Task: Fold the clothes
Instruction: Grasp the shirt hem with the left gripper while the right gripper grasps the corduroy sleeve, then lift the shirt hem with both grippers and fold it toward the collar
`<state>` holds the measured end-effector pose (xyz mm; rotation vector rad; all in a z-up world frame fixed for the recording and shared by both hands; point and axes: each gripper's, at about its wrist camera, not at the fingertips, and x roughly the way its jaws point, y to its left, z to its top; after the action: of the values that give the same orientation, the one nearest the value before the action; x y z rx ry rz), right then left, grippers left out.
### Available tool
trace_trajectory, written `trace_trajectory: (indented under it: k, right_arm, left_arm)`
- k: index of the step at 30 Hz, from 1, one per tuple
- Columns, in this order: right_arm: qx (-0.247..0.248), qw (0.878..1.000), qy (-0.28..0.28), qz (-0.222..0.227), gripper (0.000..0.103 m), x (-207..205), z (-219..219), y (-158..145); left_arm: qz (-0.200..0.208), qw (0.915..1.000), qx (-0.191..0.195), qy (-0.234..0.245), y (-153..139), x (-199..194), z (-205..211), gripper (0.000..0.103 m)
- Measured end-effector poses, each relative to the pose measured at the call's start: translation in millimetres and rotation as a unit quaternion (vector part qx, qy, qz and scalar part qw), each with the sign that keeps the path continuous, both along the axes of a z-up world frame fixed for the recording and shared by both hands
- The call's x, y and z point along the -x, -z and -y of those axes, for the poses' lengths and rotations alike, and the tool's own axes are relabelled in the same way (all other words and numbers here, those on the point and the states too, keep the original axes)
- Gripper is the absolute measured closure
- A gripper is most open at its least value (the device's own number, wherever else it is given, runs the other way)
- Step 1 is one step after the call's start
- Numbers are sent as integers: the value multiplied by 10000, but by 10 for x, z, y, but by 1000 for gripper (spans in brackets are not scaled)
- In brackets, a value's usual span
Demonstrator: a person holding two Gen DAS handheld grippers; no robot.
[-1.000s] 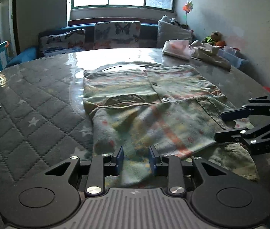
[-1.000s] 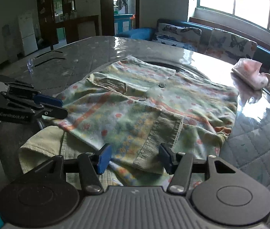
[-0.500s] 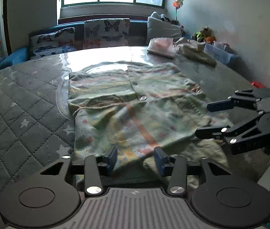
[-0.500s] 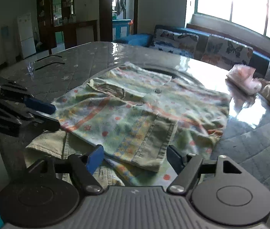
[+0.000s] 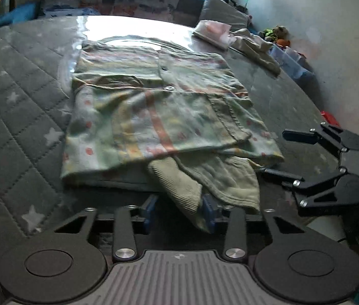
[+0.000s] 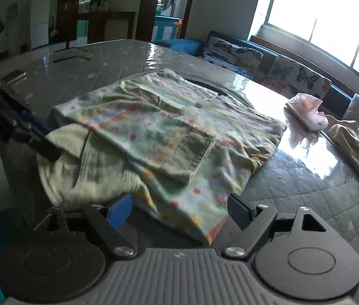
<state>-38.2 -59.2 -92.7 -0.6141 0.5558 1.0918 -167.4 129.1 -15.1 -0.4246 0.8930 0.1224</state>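
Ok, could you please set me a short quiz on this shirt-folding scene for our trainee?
1. True or false: the right tool is shut on the patterned shirt.
2. What hangs between the fingers of the left tool? A) a ribbed cuff B) a button C) a cushion
3. What colour is the folded garment lying beyond the shirt, next to the beige garment?

Key: 1 false, it is open with the shirt's edge between its fingers; 2 A; 3 pink.
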Motion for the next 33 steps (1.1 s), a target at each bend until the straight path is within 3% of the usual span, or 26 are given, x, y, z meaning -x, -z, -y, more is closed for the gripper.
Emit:
trace_trajectory:
  k: [1, 3, 14, 17, 20, 22, 25, 27, 29, 33]
  right_arm:
    - [28, 10000, -32, 19, 19, 18, 21, 5]
    - [74, 9999, -105, 40, 18, 50, 51, 25]
    - [-72, 9977, -643, 195, 19, 198, -118, 96]
    - [-225, 9971, -714, 140, 30, 190, -259, 85]
    - [-289, 9970, -711, 22, 51, 140, -411, 60]
    - [-361, 9965, -731, -191, 71, 70, -474, 15]
    - [-480, 9955, -606, -556, 78, -76, -526, -83]
    - [-609, 9936, -534, -782, 78, -175, -539, -159]
    - [-670, 9930, -474, -846, 78, -241, -567, -222]
    - [-721, 9927, -451, -851, 78, -311, -638, -305]
  left_arm:
    - [-5, 10000, 43, 24, 4, -7, 2, 75]
    - [-11, 9999, 99, 70, 2, -22, -7, 87]
    - [607, 9980, -69, 170, -385, -253, -185, 90]
    - [645, 9977, -64, 200, -394, -301, -244, 91]
    - [683, 9974, -65, 232, -394, -320, -298, 90]
    - [708, 9971, -65, 254, -395, -333, -334, 90]
    - [787, 9964, -97, 287, -407, -294, -390, 87]
    - [905, 9951, -240, 305, -417, -172, -419, 69]
    - [1001, 9933, -492, 294, -428, -56, -440, 58]
    - [1018, 9907, -848, 300, -383, 95, -473, 57]
